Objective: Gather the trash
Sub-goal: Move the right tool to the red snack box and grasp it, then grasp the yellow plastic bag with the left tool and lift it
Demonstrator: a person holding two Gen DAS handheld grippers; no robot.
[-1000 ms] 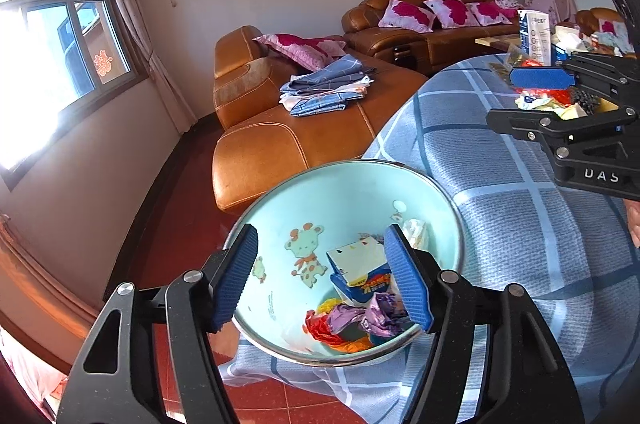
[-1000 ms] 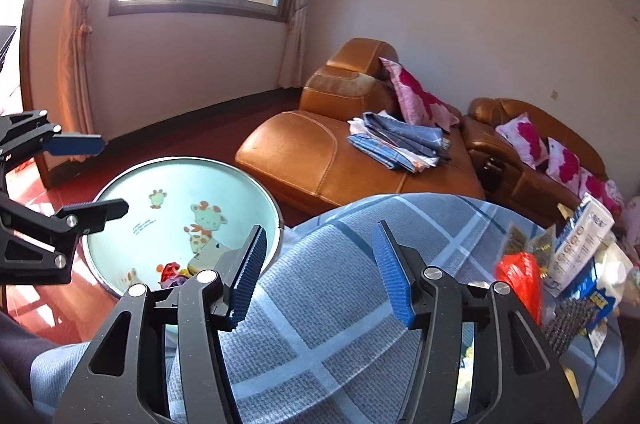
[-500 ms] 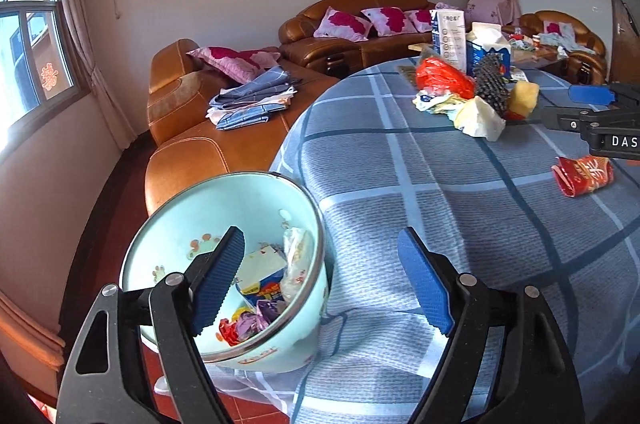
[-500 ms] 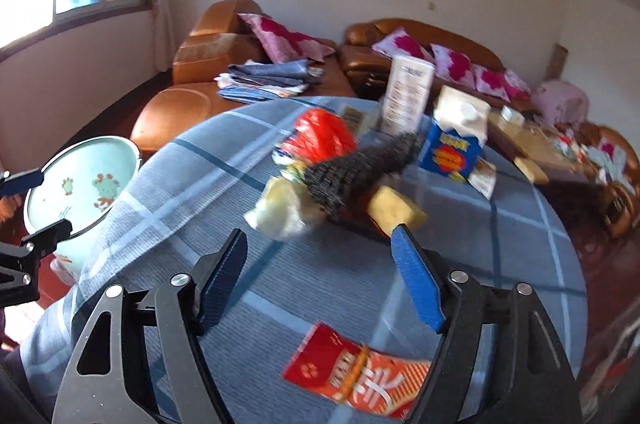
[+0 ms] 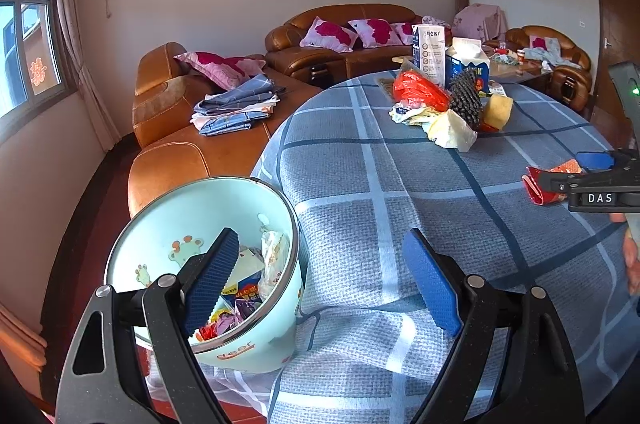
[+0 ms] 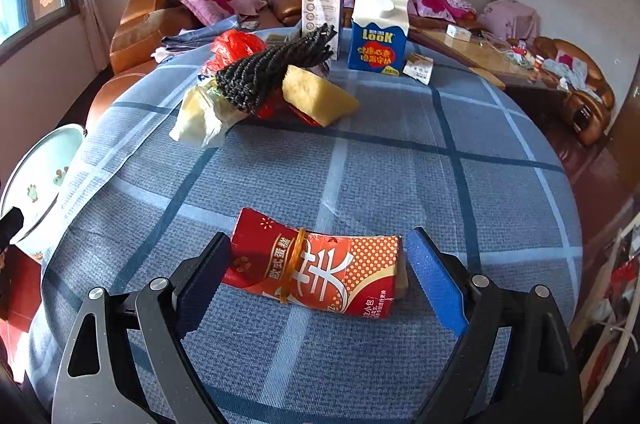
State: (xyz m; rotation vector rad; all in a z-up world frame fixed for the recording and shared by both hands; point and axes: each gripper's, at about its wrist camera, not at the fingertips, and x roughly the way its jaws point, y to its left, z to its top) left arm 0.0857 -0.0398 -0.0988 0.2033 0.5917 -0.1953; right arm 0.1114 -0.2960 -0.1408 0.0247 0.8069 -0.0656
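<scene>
A flattened red snack wrapper (image 6: 316, 274) with a rubber band lies on the blue checked tablecloth (image 6: 380, 164). My right gripper (image 6: 318, 278) is open, one finger on each side of the wrapper. The wrapper also shows in the left wrist view (image 5: 550, 180), beside the right gripper (image 5: 576, 170). My left gripper (image 5: 320, 282) is open and empty at the table's near left edge, above a pale blue bin (image 5: 256, 336) that holds several wrappers. A pile of trash sits farther back: red bag (image 6: 236, 46), black mesh (image 6: 272, 68), yellow sponge (image 6: 316, 96), pale bag (image 6: 200, 120).
A blue Look carton (image 6: 378, 32) and a tall white carton (image 6: 322, 4) stand at the table's far side. A small packet (image 6: 418, 68) lies beside them. Brown leather sofas (image 5: 224, 144) with pillows and folded cloth stand behind. The bin's rim (image 6: 40, 176) shows left of the table.
My right gripper has swung from the bin side across the table and come down around the red wrapper. My left gripper has turned right, from over the bin towards the table.
</scene>
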